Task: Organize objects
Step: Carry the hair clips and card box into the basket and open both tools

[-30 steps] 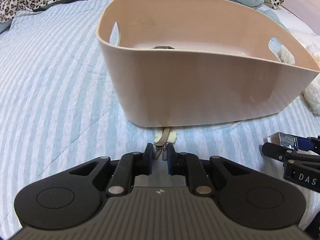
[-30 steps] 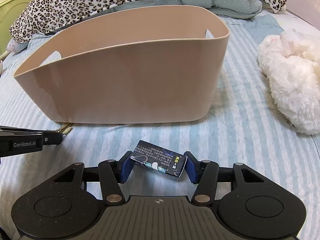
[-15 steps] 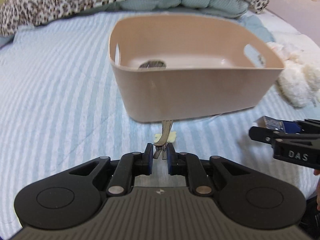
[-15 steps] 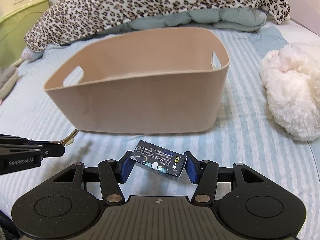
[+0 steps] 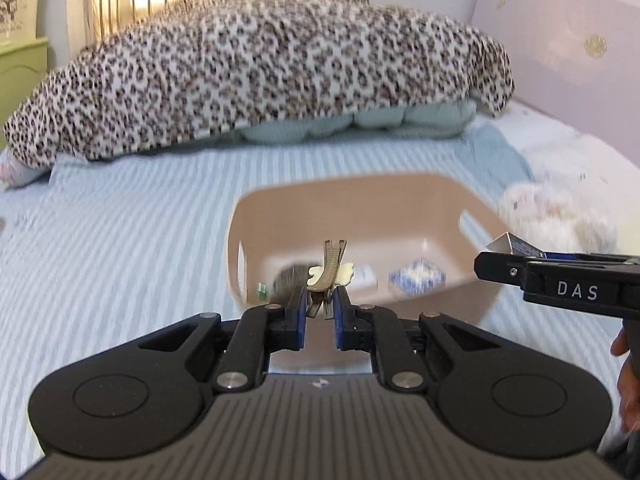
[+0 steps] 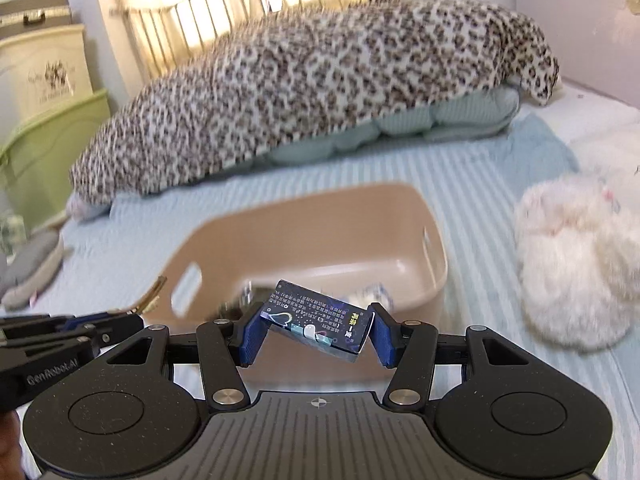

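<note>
A bed (image 5: 120, 240) with a pale blue striped cover carries a beige plastic basket (image 5: 400, 200) with handle cut-outs. Beside the basket lies a white fluffy plush item (image 6: 572, 264). Behind it, a leopard-print blanket (image 5: 260, 72) lies heaped over a pale green quilt (image 5: 360, 124).

We count two claws: the left claw (image 5: 320, 312) and the right claw (image 6: 316, 338). There is one beige basket (image 5: 448, 200), one hair clip (image 5: 330, 272) and one dark printed box (image 6: 316, 320). Inside the basket we make out about four small items, too blurred to name. On the bed (image 5: 120, 248) we see one leopard-print blanket (image 5: 260, 72), one fluffy white plush (image 6: 576, 264) and one grey soft toy (image 6: 32, 268).
</note>
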Demonstrator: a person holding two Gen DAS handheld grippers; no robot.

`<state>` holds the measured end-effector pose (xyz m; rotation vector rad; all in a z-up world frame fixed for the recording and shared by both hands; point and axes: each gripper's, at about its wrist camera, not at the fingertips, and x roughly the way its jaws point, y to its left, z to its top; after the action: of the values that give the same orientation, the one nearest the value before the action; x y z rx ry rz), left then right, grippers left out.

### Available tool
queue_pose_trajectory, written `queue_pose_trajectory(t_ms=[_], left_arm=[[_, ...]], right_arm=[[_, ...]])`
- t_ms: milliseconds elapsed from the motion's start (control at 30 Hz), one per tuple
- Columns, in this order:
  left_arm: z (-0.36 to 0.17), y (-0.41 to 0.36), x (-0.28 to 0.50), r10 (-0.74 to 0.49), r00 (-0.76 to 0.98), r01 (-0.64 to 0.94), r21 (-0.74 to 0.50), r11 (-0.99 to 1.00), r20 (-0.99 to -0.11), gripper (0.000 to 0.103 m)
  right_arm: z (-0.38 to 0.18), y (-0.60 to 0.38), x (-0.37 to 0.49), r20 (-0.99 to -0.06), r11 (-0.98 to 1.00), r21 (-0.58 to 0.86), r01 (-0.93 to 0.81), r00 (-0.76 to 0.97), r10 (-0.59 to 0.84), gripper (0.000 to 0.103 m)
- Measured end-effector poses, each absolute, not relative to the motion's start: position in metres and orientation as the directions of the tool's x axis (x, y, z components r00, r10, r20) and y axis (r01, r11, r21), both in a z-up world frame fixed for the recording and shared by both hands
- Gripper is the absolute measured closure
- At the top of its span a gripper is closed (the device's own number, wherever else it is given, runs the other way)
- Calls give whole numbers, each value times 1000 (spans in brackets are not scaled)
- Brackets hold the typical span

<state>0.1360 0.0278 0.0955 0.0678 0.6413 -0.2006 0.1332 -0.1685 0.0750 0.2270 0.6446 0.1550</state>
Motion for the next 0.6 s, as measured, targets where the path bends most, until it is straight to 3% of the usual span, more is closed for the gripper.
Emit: queue_pose_trajectory(t_ms=[300, 600], left_arm=[[77, -5, 194, -98, 815, 144, 36, 989, -571, 88], [21, -19, 256, -3, 722, 78, 76, 994, -692, 88]], right_arm=[[73, -171, 178, -527, 969, 248, 4, 839, 132, 52], [36, -168, 218, -608, 983, 164, 85, 793, 33, 52]])
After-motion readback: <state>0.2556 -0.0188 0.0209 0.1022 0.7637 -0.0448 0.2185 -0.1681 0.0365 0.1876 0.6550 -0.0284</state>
